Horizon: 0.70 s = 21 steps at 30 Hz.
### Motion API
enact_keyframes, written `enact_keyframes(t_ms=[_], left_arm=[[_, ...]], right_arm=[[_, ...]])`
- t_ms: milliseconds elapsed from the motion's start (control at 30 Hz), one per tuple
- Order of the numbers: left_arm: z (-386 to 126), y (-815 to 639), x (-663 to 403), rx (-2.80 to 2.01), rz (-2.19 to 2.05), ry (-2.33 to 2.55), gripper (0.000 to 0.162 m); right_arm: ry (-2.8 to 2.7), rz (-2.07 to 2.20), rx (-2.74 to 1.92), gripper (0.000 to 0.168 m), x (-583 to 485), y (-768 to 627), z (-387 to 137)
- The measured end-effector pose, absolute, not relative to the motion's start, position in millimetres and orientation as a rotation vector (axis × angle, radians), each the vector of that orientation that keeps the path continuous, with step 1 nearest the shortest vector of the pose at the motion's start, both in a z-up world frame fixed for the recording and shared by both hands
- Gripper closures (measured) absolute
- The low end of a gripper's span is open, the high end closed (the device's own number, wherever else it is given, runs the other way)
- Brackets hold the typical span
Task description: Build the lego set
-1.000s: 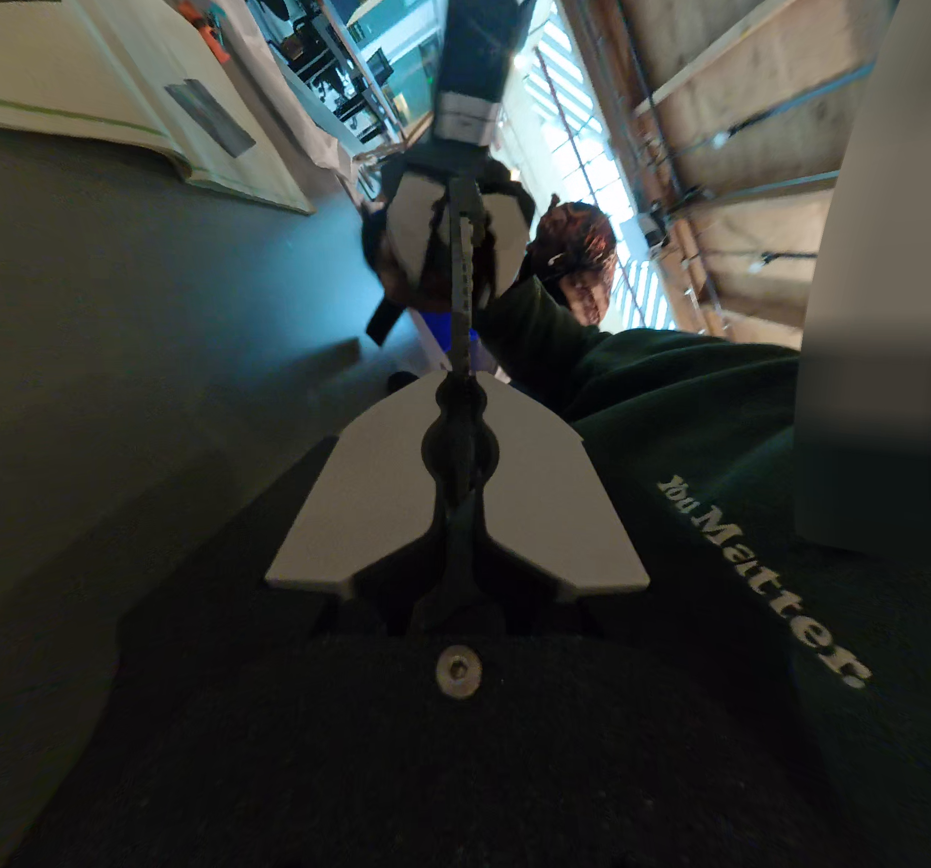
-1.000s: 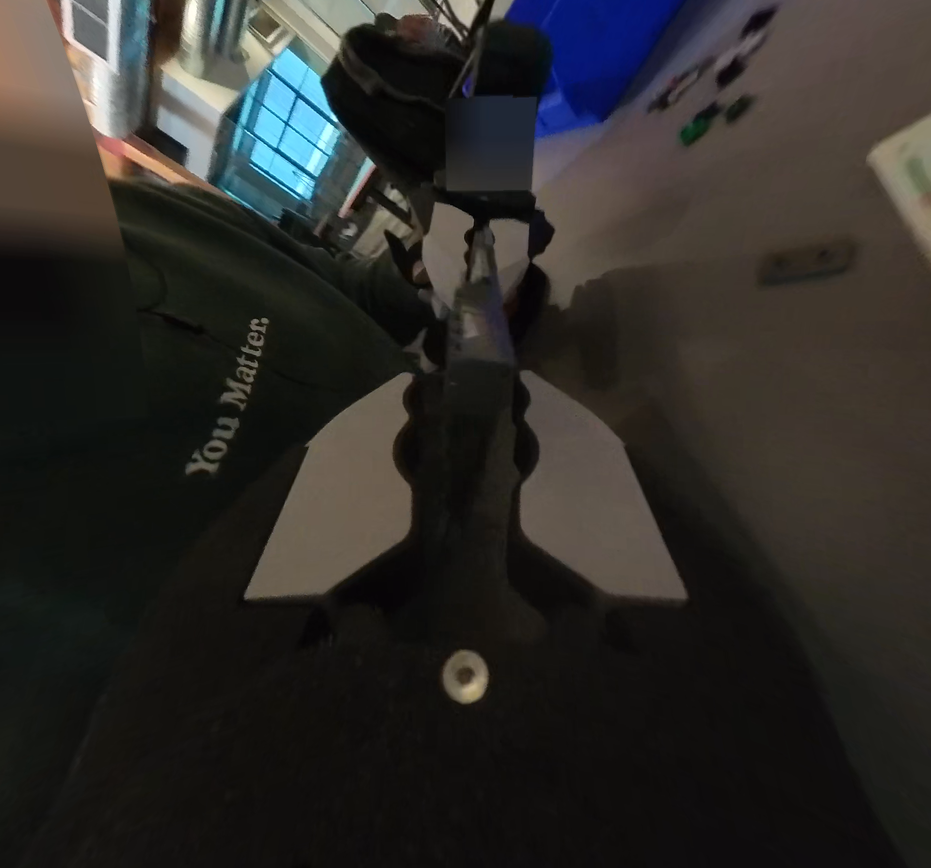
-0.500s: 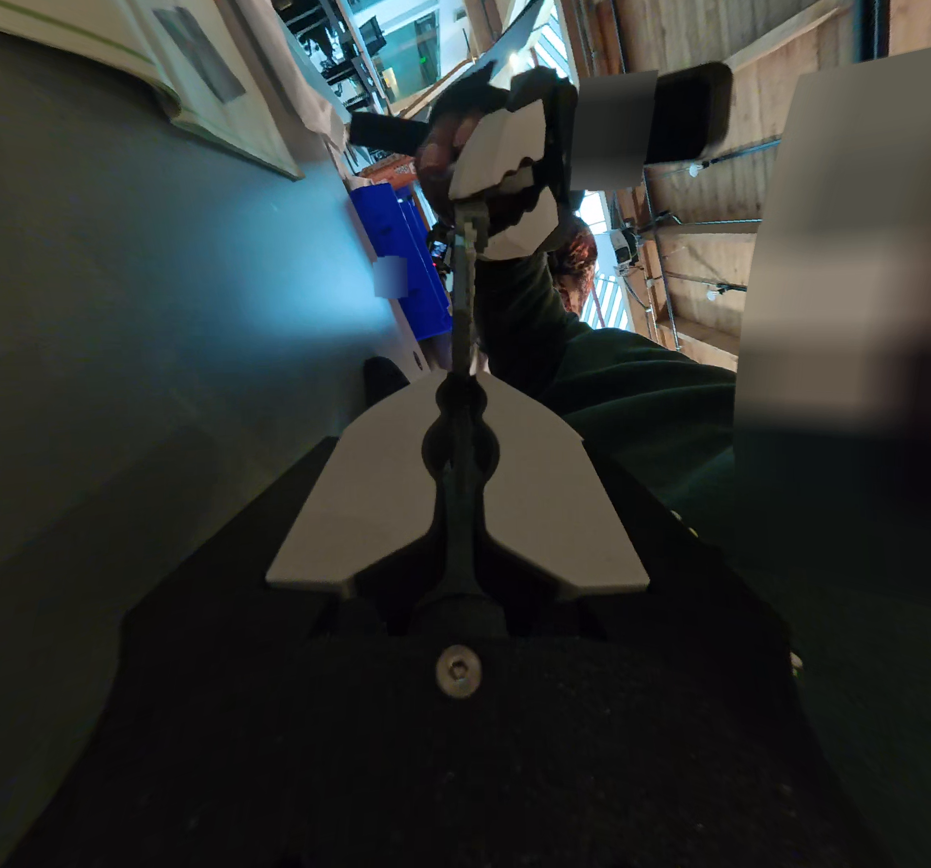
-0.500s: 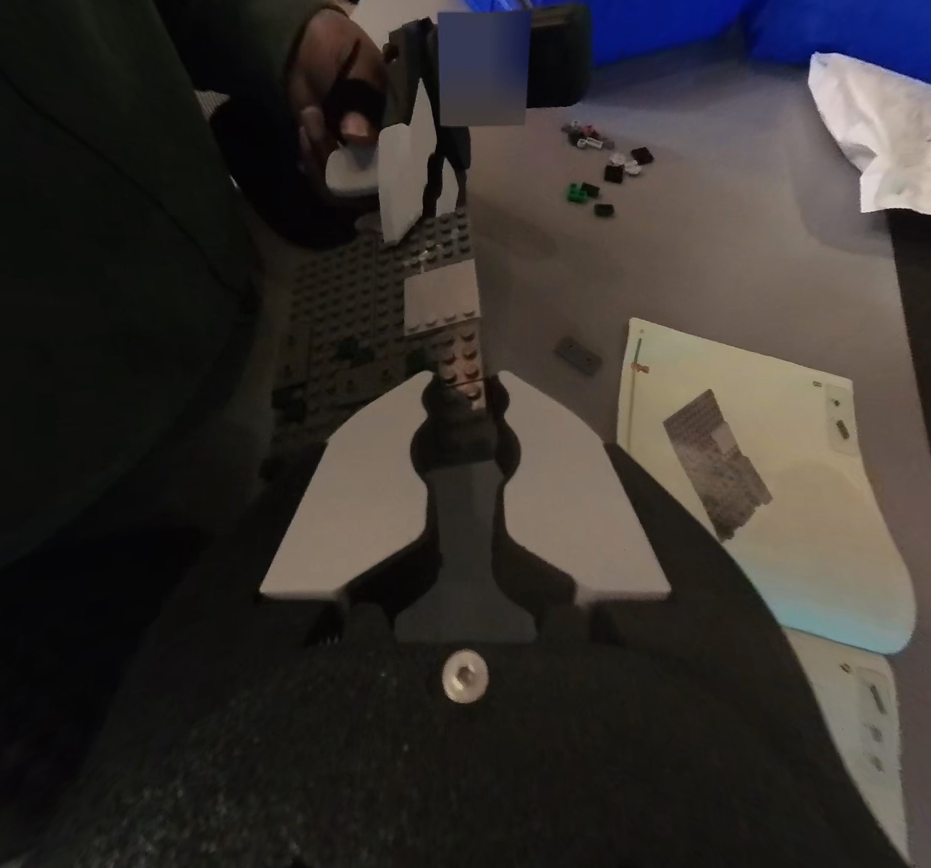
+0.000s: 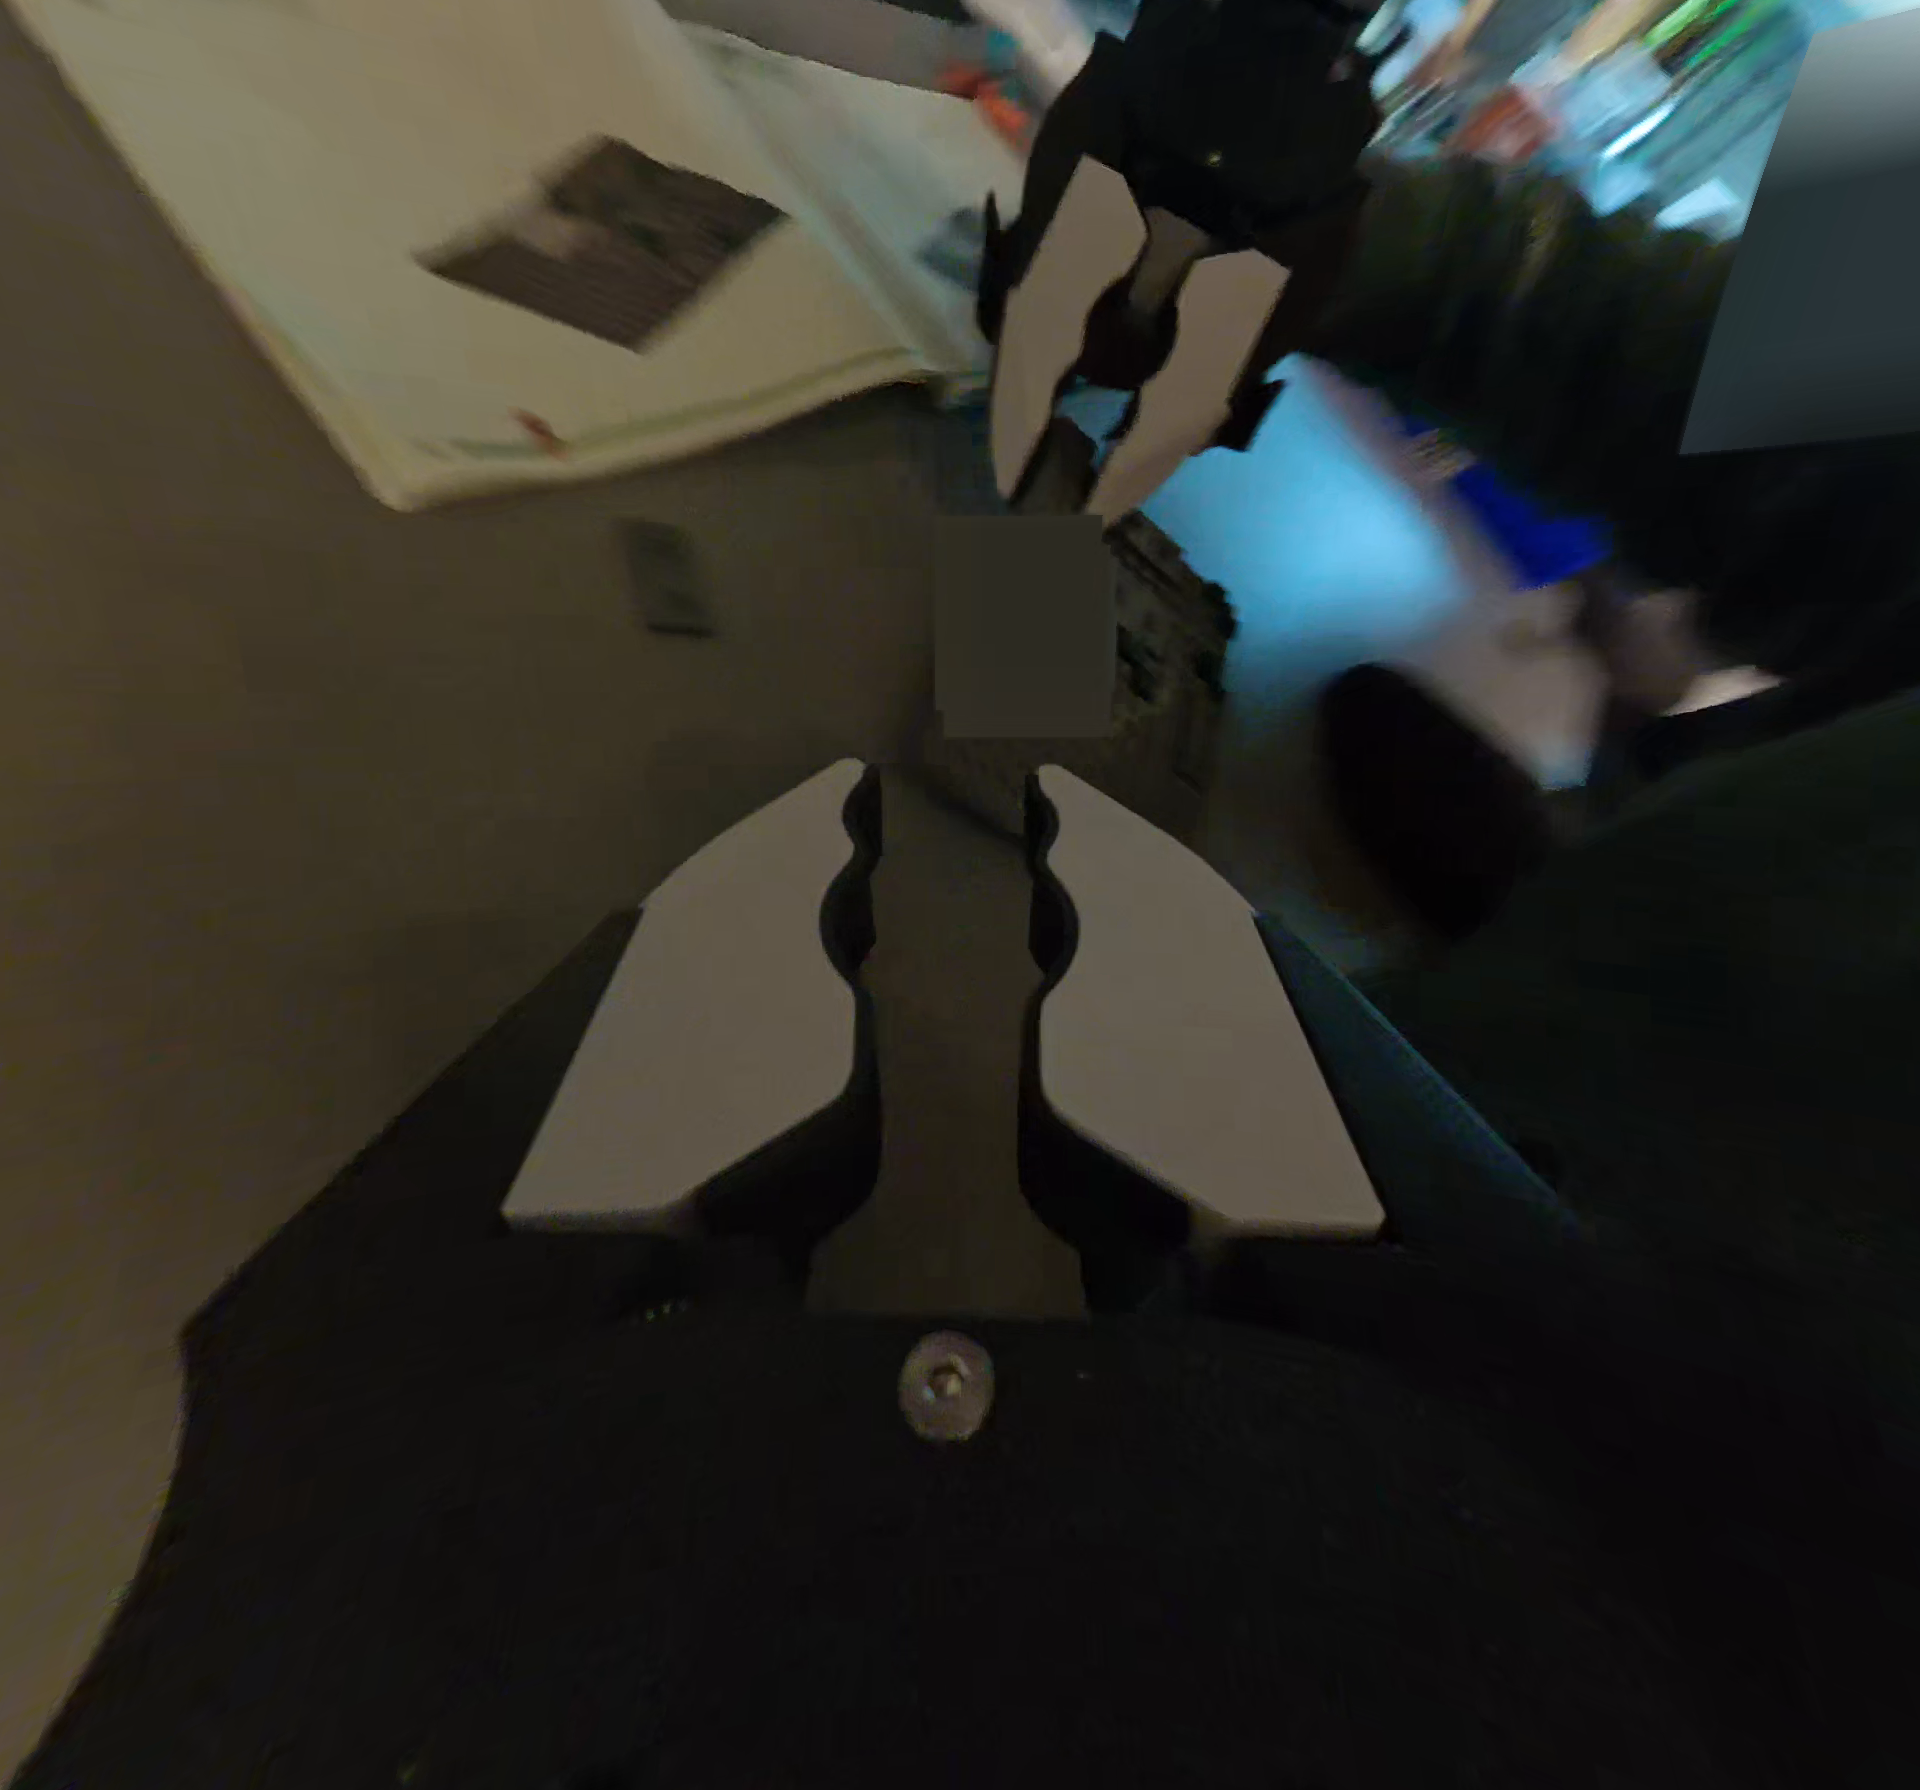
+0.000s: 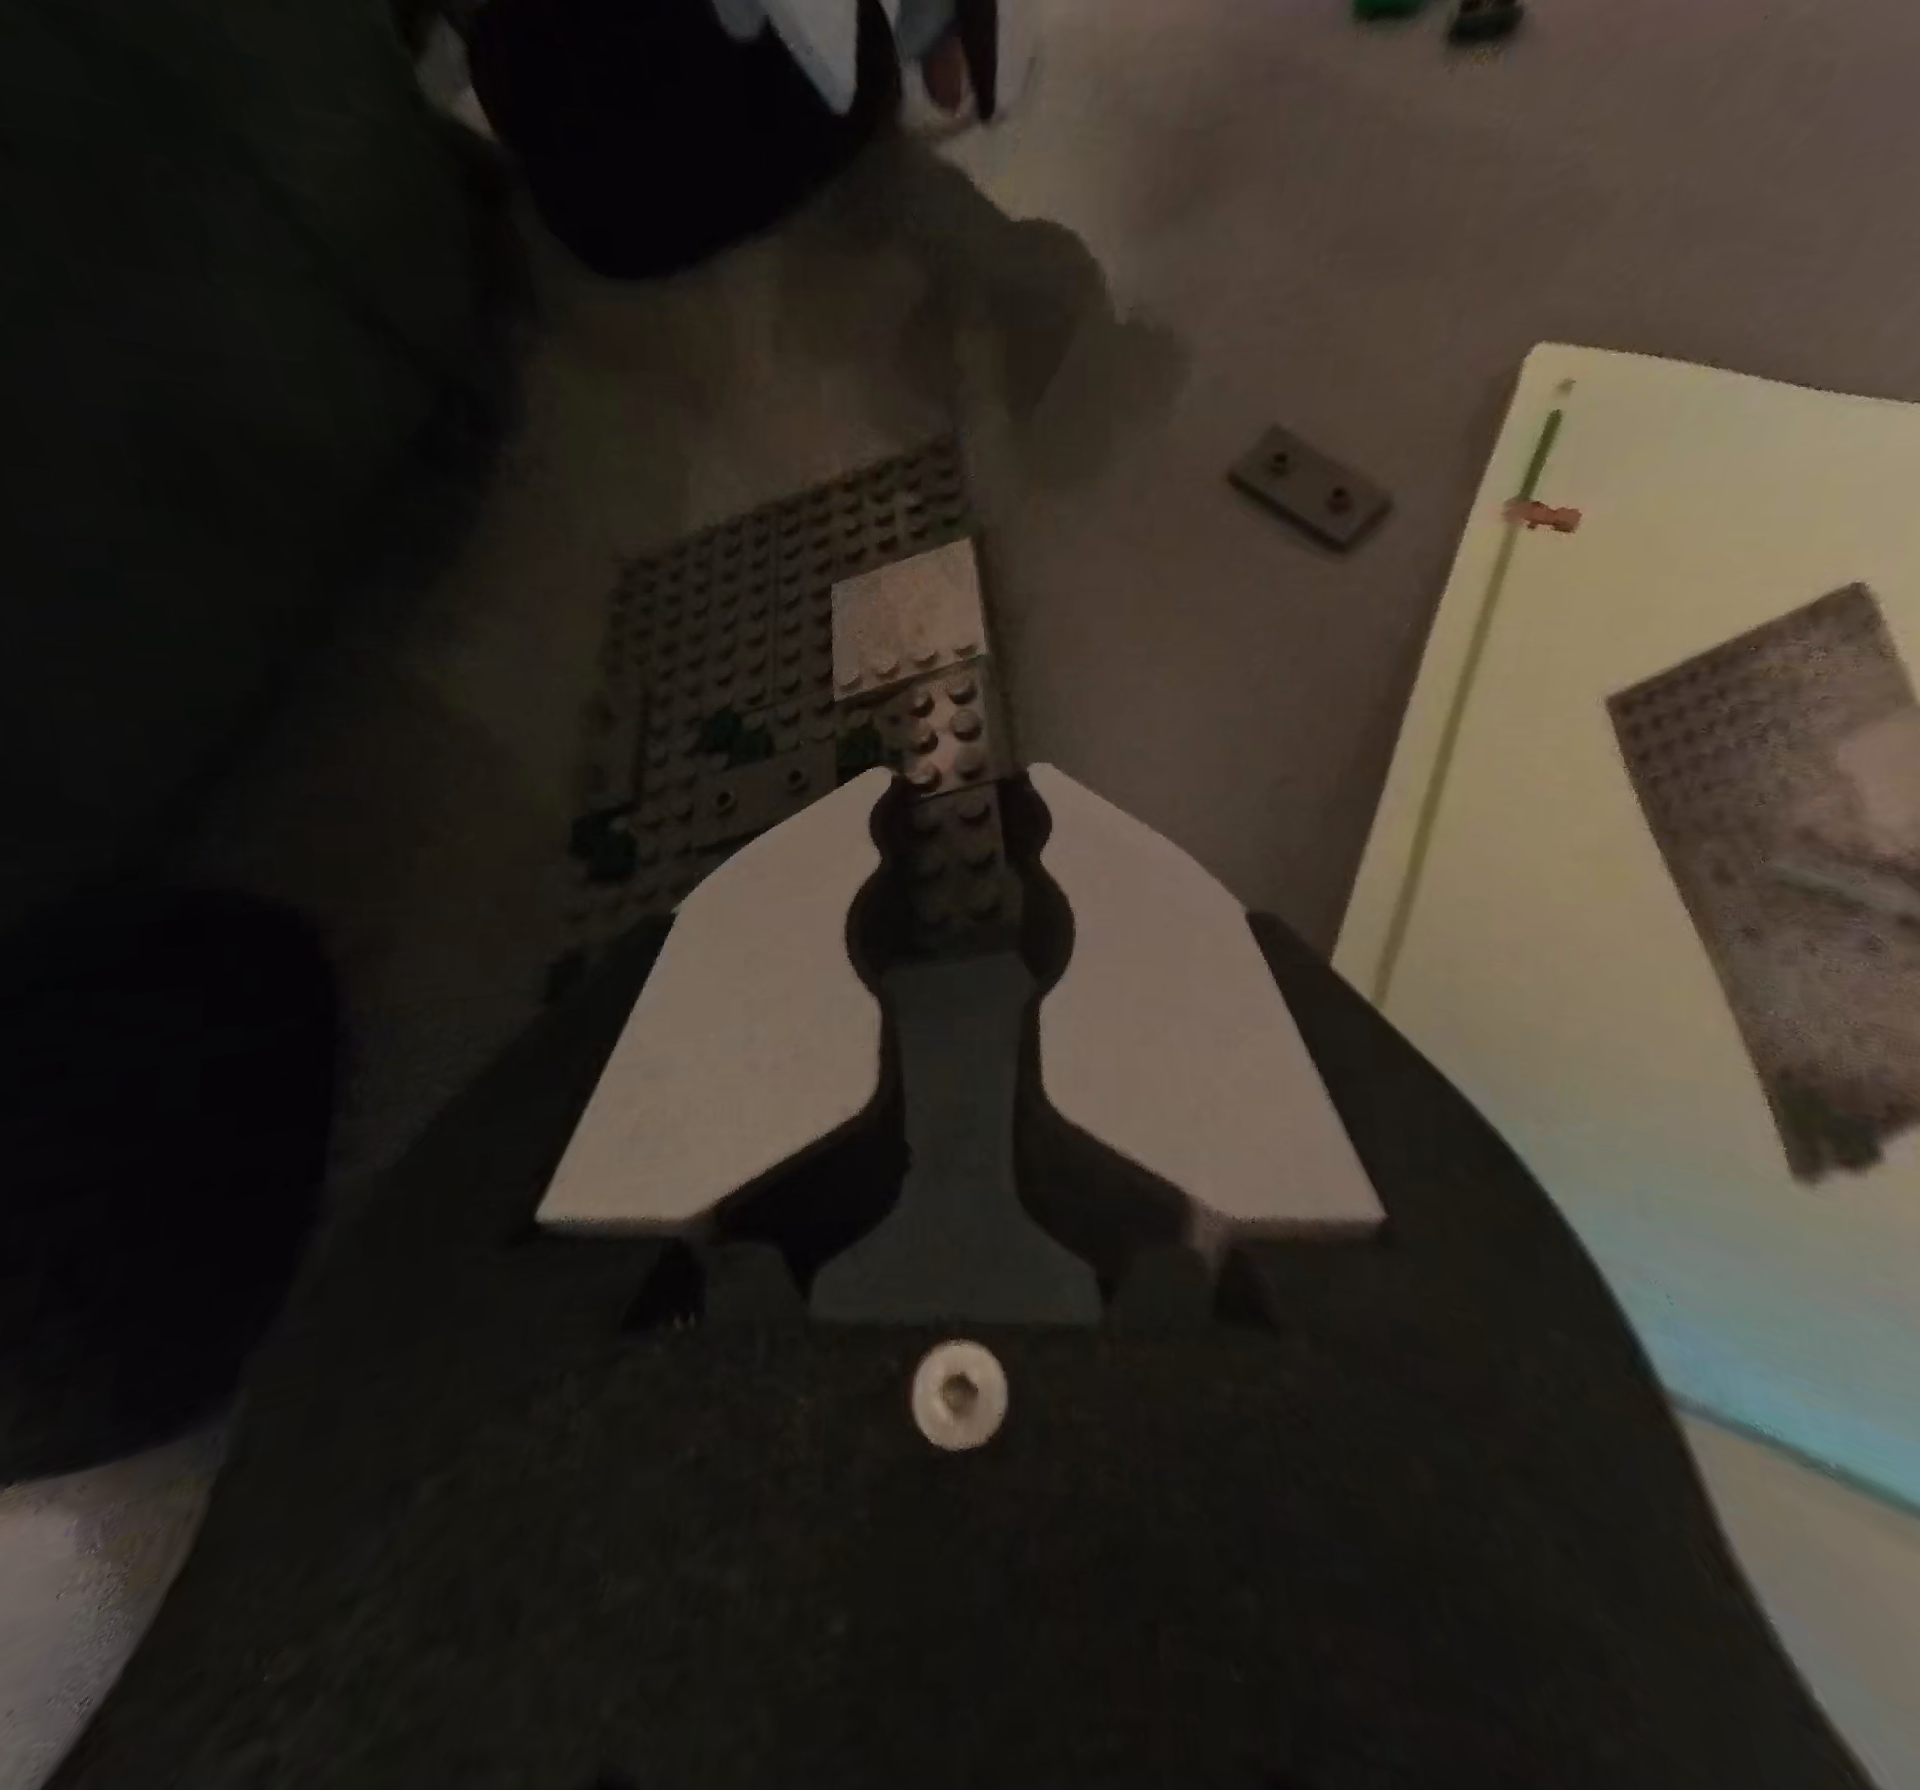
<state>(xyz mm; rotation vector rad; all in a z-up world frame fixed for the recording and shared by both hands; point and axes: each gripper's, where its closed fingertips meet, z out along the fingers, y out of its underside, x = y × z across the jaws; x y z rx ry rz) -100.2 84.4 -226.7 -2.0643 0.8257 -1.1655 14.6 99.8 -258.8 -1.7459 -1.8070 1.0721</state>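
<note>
The right gripper (image 6: 958, 776) is holding its jaws a little apart, with the near end of the raised grey brick stack (image 6: 951, 753) sitting in the gap between the fingertips; whether the fingers are actually pressing on the bricks cannot be told. That stack is standing on the right edge of the dark grey studded baseplate (image 6: 727, 618), which is lying flat on the grey table (image 6: 1299, 213), with a pale sloped tile (image 6: 906, 613) just beyond the stack and small green pieces (image 6: 732, 732) on the plate's near part. A loose grey two-hole plate (image 6: 1307, 500) is lying to the right, near the open instruction booklet (image 6: 1662, 805). The left gripper (image 5: 954, 774) is hovering open and empty, facing the blurred baseplate
</note>
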Motion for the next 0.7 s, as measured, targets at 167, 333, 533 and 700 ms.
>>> enact_keyframes(t_ms=[167, 333, 533, 700], left_arm=[[-230.4, 91.1, -101.5, -2.044, -0.989, 0.908, 0.139], [-233.0, 95.7, -98.1, -2.046, -0.956, 0.926, 0.140], [-243.7, 113.1, -98.6, -2.090, -0.841, 0.971, 0.140], [-265.5, 140.8, -86.7, -2.159, -0.706, 1.103, 0.136]], right_arm=[[-1.875, 1.025, -1.729, 0.149, 4.9, 105.6, -267.5], [-1.883, 1.005, -1.738, 0.145, 4.4, 107.4, -270.3], [-1.728, 0.909, -1.681, 0.141, 3.7, 115.9, -225.8], [-1.522, 0.786, -1.737, 0.144, 14.8, 106.4, -205.8]])
